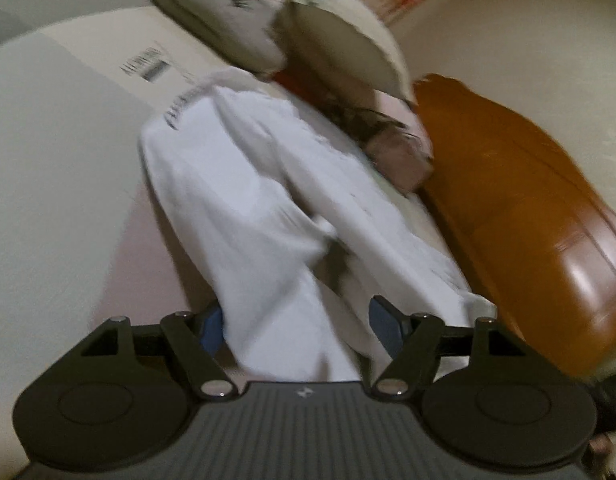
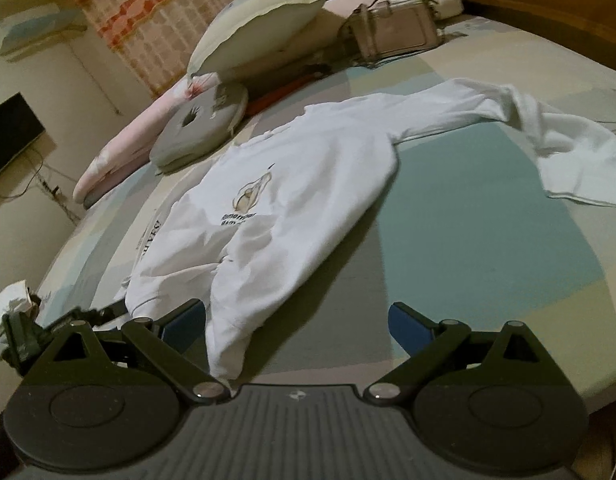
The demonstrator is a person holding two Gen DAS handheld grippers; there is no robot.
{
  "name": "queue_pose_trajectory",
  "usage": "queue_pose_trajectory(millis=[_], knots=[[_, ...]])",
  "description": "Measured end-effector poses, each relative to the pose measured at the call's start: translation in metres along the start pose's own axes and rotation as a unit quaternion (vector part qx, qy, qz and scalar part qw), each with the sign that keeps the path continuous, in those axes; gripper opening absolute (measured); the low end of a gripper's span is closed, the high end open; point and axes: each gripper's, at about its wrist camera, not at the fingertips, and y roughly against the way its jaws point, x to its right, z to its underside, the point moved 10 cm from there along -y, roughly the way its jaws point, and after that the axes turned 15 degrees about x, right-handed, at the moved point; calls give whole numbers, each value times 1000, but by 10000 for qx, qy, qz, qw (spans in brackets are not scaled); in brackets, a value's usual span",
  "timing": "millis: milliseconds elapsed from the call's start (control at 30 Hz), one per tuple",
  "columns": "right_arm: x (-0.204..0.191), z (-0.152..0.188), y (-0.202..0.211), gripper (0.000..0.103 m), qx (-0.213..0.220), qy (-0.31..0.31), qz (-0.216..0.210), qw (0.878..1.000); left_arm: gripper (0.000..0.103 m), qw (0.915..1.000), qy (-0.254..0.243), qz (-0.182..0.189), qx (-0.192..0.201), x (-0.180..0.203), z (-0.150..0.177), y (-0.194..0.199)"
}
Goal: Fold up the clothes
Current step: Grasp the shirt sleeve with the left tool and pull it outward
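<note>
A white long-sleeved sweatshirt (image 2: 299,184) with a printed logo lies spread on the bed, one sleeve (image 2: 468,108) stretched toward the right. My right gripper (image 2: 297,324) stands open at the near edge. The garment's lower corner lies between its jaws, close to the left pad and touching neither. The left wrist view is blurred. There the same sweatshirt (image 1: 247,200) runs away from my left gripper (image 1: 297,328), whose jaws stand wide with a fold of white cloth between them. A dark gap shows beside the right pad. Dark gripper parts (image 2: 31,332) show at the garment's left edge.
The bedsheet (image 2: 488,248) has pastel blocks. A grey round cushion (image 2: 199,128), a cream pillow (image 2: 259,32) and a clear bag (image 2: 392,28) lie beyond the sweatshirt. An orange wooden headboard (image 1: 520,200) borders the bed. More white cloth (image 2: 580,160) lies at the right. A dark screen (image 2: 11,136) hangs on the wall.
</note>
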Motion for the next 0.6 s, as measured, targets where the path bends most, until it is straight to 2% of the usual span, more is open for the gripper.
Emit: queue_pose_trajectory(millis=[33,100,200,300,333,467,600], knots=[[-3,1,-3,100,-40,20,-35,10000,71,10000,-32,58,42,0,4,5],[-6,4,-8,100,-108,114,-39,9999,60,9998,-137,75,139,-4,7,11],[-6,10,-15,100,-198,219,53,9995,43,9996,62,-35,269,-16,-1,2],[-7,14,-18,100,-243,130,78,9996,19,9984,254,-318,392,-27,-6,-12],[-7,15,-18,100,-252,117,101,9996,6,9974,329,-475,436,-32,-5,-15],[-10,14,-14,100,-233,320,197,9990,3,9973,420,-563,231,-37,-9,-12],[-10,6,-7,100,-112,463,248,9986,3,9953,-257,-929,-112,-42,-31,-2]])
